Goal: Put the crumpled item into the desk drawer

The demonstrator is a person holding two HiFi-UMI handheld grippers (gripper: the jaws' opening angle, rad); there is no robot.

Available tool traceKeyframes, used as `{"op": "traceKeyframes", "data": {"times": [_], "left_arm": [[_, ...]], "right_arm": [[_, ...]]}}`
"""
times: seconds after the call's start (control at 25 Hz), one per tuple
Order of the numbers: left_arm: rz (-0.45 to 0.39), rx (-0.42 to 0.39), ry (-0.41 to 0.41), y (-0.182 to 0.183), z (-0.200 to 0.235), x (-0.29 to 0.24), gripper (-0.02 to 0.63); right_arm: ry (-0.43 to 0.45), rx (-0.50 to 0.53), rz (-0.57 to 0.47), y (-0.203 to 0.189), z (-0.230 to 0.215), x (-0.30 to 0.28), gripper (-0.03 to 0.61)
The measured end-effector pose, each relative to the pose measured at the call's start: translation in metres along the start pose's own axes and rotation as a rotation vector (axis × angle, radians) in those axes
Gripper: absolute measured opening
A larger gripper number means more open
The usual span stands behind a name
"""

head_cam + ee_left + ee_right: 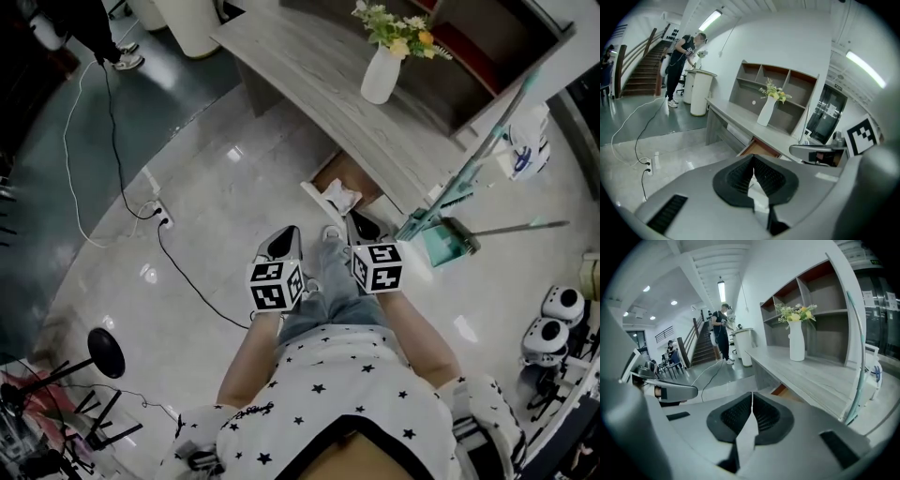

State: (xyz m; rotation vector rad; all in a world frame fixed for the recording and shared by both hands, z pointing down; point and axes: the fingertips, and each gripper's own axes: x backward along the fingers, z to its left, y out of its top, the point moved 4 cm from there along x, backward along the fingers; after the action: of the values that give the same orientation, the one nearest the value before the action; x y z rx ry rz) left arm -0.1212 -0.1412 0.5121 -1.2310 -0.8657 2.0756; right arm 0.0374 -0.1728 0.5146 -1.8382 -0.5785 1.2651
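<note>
Both clenched empty: left hand-held gripper (286,234), right hand-held gripper (356,221), near crumpled item (339,198) in drawer (339,172)

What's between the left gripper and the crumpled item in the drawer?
In the head view, only bare floor and the drawer's white front separate left gripper from crumpled item.

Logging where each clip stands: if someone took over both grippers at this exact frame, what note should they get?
Left gripper: jaws together, holding nothing.
Right gripper: jaws together, holding nothing. Both are low in front of the person, short of the desk.
Crumpled item: white, lying inside the open drawer under the desk.
Done: the item appears to be in the drawer.
Left: probably only pushing the drawer shut, if that is wanted.
</note>
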Motion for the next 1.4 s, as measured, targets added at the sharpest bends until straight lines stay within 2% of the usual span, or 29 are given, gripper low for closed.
{"op": "traceKeyframes", "data": {"times": [0.64,0.92,1.12,1.4], "left_arm": [[-0.089,-0.064,-0.036,0.028,-0.022,0.047,0.014],[-0.092,-0.085,-0.054,0.027,-0.027,0.055,0.014],[-0.094,-0.087,-0.058,0.029,-0.029,0.055,0.014],[-0.086,-0.075,-0.052,0.028,-0.025,0.052,0.014]], "right_arm": [[0.074,0.000,-0.112,0.032,0.026,0.055,-0.006],[0.093,-0.014,-0.125,0.034,0.033,0.067,-0.006],[0.090,0.055,-0.112,0.035,0.036,0.069,-0.008],[0.112,0.040,-0.107,0.034,0.040,0.066,-0.008]]}}
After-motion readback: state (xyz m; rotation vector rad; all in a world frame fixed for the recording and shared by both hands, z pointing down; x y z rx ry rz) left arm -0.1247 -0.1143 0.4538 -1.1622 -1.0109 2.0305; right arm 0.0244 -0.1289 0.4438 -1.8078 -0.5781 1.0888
